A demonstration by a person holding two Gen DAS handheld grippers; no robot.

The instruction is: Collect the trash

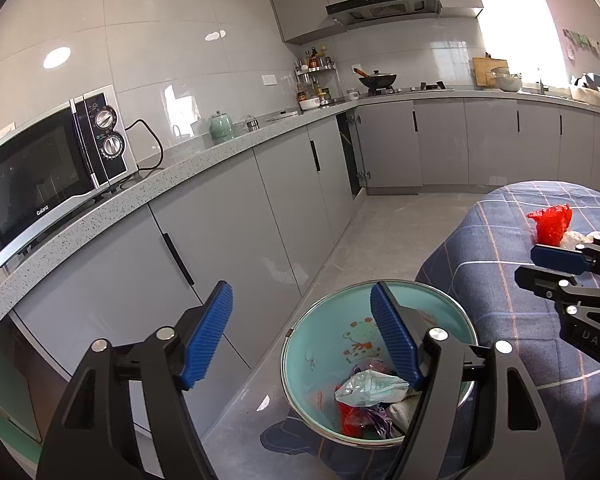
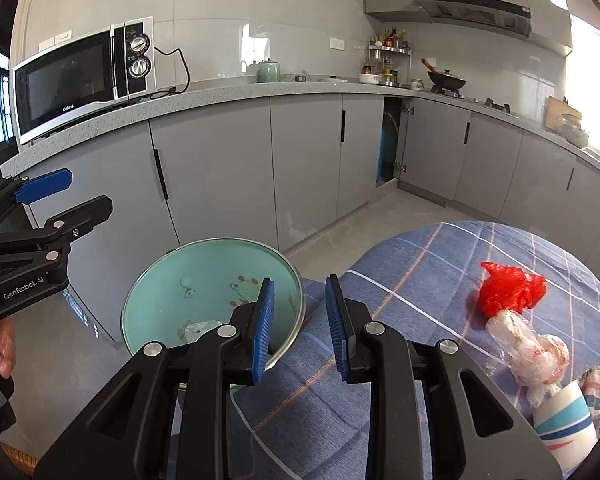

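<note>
A teal trash bin [image 1: 328,312] with a metal rim stands on the floor beside the table; it holds crumpled wrappers [image 1: 366,390]. It also shows in the right wrist view [image 2: 204,276]. My left gripper [image 1: 302,320] is open and empty above the bin. My right gripper [image 2: 300,312] is open and empty over the table edge next to the bin. On the blue checked tablecloth [image 2: 420,272] lie a red plastic bag [image 2: 510,290], a clear crumpled bag [image 2: 532,354] and a striped paper cup [image 2: 566,424]. The red bag also shows in the left wrist view [image 1: 552,222].
Grey kitchen cabinets [image 2: 300,152] run along the wall under a speckled counter [image 1: 140,192] with a microwave [image 1: 48,168]. One corner cabinet door [image 2: 404,140] stands open. Tiled floor [image 1: 400,216] lies between table and cabinets.
</note>
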